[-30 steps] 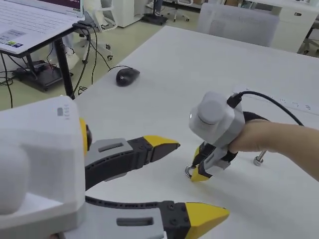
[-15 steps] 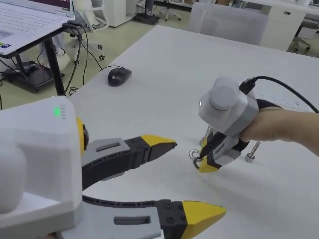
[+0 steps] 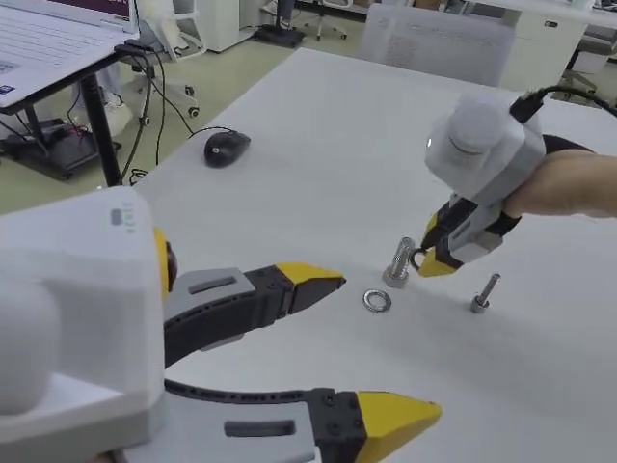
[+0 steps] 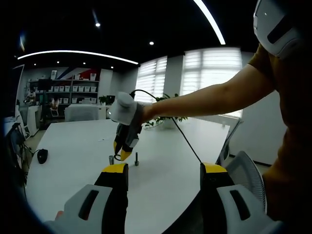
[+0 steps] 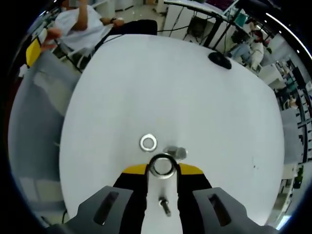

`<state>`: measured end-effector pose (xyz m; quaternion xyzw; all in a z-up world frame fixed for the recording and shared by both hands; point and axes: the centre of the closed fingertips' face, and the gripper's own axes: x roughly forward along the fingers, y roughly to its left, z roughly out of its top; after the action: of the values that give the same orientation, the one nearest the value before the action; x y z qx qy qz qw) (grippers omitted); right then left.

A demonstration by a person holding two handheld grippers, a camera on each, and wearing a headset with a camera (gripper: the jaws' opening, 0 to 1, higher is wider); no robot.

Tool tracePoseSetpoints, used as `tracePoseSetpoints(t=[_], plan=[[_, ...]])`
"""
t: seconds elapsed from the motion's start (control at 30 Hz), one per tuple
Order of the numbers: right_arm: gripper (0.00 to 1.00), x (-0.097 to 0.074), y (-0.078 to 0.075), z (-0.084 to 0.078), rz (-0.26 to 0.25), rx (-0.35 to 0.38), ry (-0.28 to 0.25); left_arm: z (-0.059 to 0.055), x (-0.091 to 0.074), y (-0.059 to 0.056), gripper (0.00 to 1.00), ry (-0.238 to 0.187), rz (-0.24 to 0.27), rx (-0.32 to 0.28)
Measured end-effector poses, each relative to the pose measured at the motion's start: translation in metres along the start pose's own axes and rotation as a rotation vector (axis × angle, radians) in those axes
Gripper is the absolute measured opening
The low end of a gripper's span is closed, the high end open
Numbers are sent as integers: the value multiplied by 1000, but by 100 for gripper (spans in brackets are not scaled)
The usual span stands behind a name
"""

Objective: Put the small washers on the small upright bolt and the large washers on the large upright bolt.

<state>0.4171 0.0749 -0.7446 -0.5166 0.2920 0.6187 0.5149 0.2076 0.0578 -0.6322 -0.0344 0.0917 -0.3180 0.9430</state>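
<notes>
– Right gripper (image 3: pixel 436 262): how are its jaws seen?
– They are closed on a washer (image 5: pixel 162 165), which is pinched by its rim between the yellow tips and is carried clear of the white table (image 3: pixel 318 125).
– Where is that washer held?
– It is held just beside the top of the large bolt (image 3: pixel 399 262), which is stood upright. Whether the two are touching cannot be told (in the right gripper view the ring's edge is overlapped slightly by the bolt's end).
– Is a second washer to be seen?
– A loose washer (image 3: pixel 377 301) is laid flat on the table, near the foot of the large bolt, on the side towards the left gripper (image 3: pixel 378 345).
– And the small bolt?
– The small bolt (image 3: pixel 485 292) is stood on the far side of the large one, apart from it. In the right gripper view it is framed between that gripper's jaws, below the ring.
– How is the left gripper held?
– It is held low in the foreground of the head view, with its jaws spread wide and pointed towards the bolts, well apart from them.
– What else is on hand?
– A black mouse (image 3: pixel 227 147) is set near the table's left edge, and a laptop (image 3: pixel 48 43) is propped on a stand beyond it.
</notes>
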Motion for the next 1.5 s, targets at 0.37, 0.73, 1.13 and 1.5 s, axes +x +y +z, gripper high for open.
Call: tracePoseSetpoints(t=[0.37,0.73,1.13,1.5], plan=[[22,16,-26,8,-11,-14,28,-1,0,3,59,2,9,-7],[22,40,-25,-1,21,-16,79,-1,0,5,59,0,11,-12],[23,64,-23,-11,32,-7,94,-3,3,2,58,5,6,-23],[24,65,-25,-18,34,-10,80,-3,1,5,58,3,18,-23]])
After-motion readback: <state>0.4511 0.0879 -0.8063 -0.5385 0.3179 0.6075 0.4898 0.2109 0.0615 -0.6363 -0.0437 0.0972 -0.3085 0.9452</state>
